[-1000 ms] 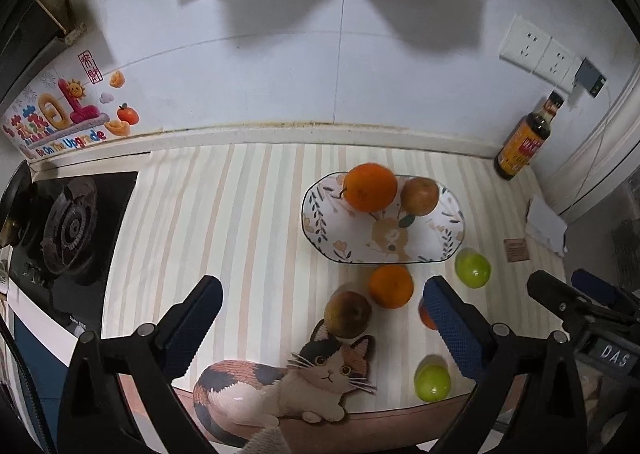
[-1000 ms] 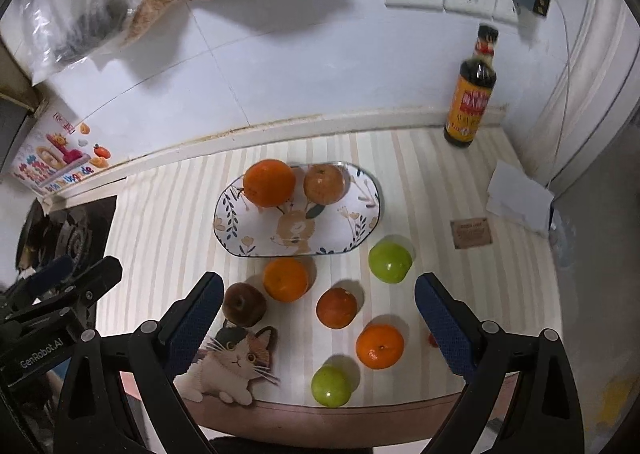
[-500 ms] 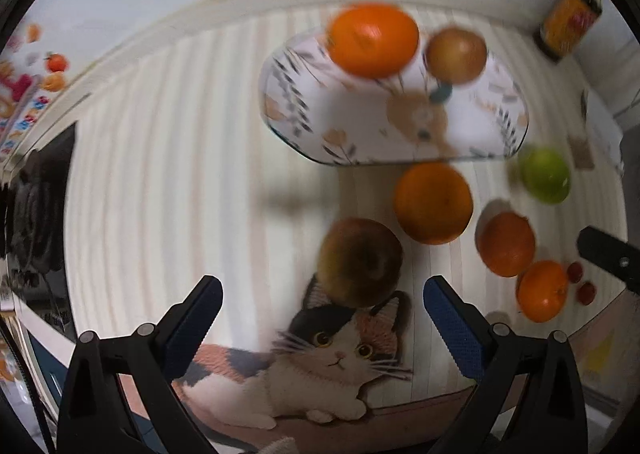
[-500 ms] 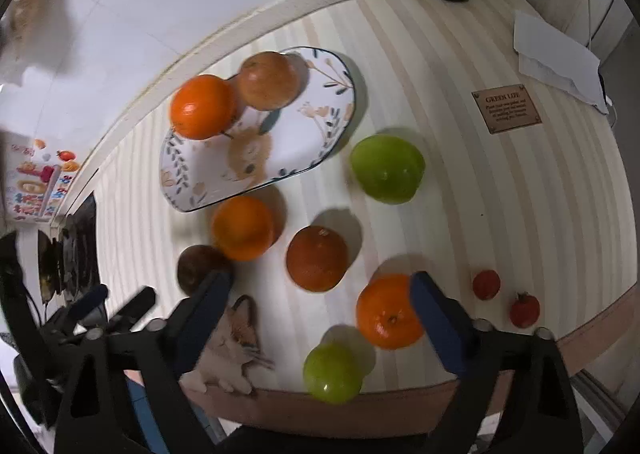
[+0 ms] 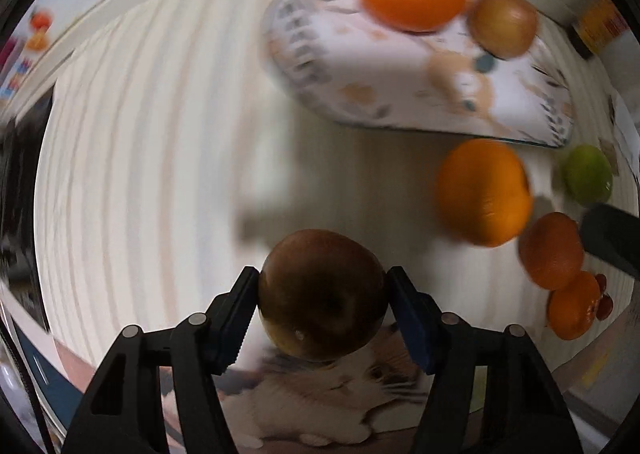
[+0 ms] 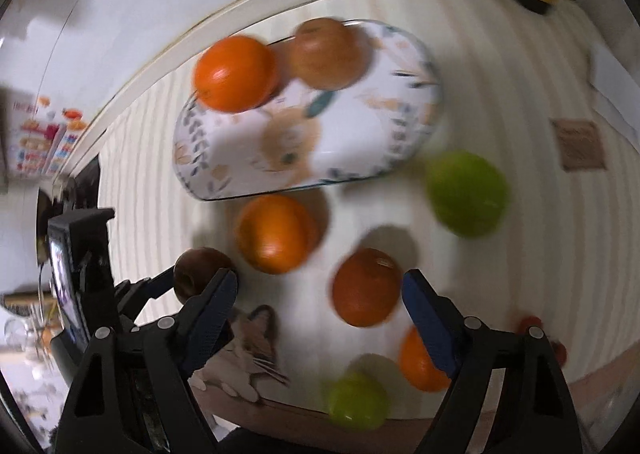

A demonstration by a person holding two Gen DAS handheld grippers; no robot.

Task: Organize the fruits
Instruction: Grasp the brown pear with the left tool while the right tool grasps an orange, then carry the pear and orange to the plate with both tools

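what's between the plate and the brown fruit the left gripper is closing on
Mostly bare striped countertop, seen in the left wrist view. The left gripper is closing around the brown fruit; an orange lies off to the side, below the plate.

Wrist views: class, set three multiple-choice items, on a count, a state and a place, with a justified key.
1. Fruits on the plate? A one B two C four
2. The right gripper is A open B fully shut C clamped on the plate
3. The brown fruit is A on the plate B in the right gripper C between the left gripper's fingers
1 B: only an orange and a tan fruit. 2 A: fingers stand apart. 3 C: its jaws are closing with the fruit between them.
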